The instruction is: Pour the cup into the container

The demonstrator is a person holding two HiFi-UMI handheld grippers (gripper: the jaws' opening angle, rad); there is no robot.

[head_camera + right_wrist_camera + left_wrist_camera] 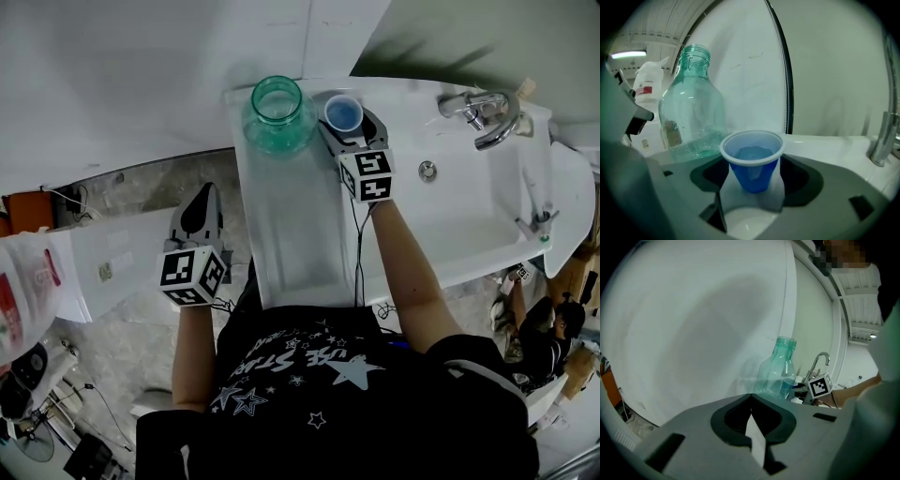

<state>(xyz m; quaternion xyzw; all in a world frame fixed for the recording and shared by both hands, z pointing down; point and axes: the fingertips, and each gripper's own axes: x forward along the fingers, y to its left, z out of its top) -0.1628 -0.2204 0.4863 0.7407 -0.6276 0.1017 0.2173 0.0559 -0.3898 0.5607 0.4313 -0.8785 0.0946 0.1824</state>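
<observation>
Head view, at the washbasin: my right gripper (352,127) brackets the small blue plastic cup (343,114), which stands upright just right of the clear green glass bottle (278,114), the container for the pour. The jaws are spread on either side of the cup, with a sliver of gap on each flank, and blue liquid partly fills it. My left gripper (206,197), jaws pressed together on nothing, hangs well left of the bottle and nearer me, off the counter.

The risks, as I judge them:
- **Squeeze:** the thin plastic may buckle under a hard grip and slop liquid over the rim.
- **Hold:** a skewed grip may let the cup slip as it tilts.
- **Pour:** the bottle's narrow neck leaves little margin, so a fast tip could run down its shoulder, with nothing steadying it.

Cup and bottle stand on the white flat ledge (291,234) of a sink unit. To the right of the bottle lie the white basin (469,216) and a chrome tap (483,117). A pale wall rises behind the bottle, and grey speckled floor (122,347) shows to its left.
</observation>
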